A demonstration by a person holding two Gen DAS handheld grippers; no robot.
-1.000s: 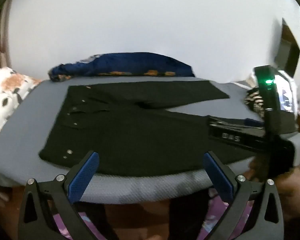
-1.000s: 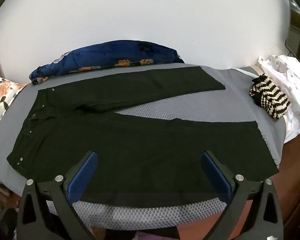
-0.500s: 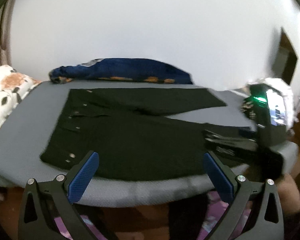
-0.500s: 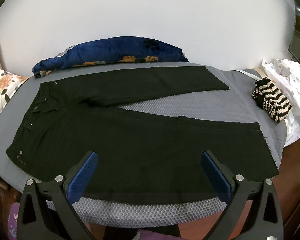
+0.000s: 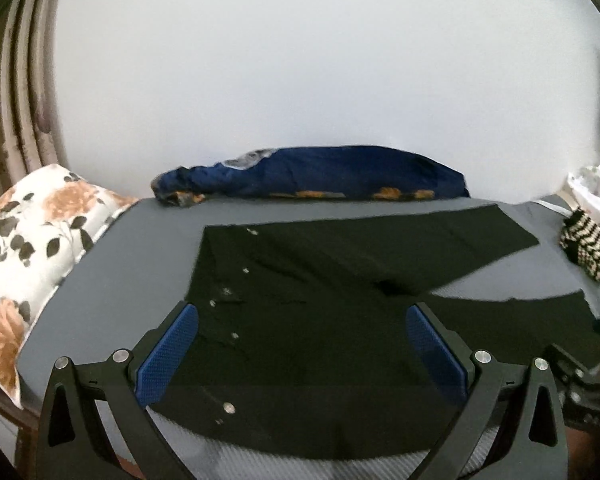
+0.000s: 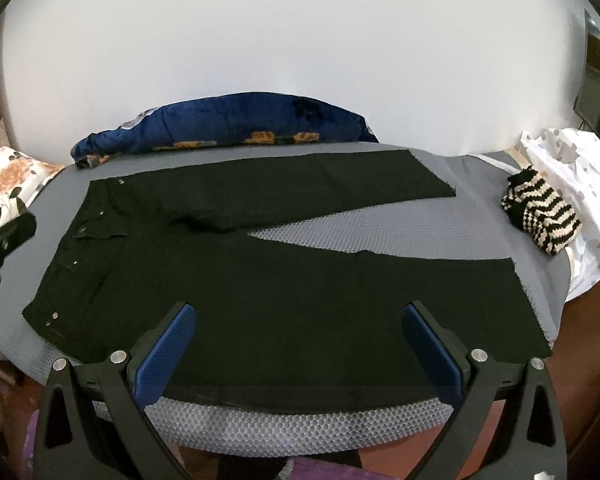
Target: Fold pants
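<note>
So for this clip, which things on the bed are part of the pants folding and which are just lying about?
Part of the job:
black pants, spread flat with the legs apart
left gripper, open, empty
right gripper, open, empty
grey bed cover under the pants

Lying about:
blue blanket by the wall
striped knit piece
floral pillow
white spotted cloth
</note>
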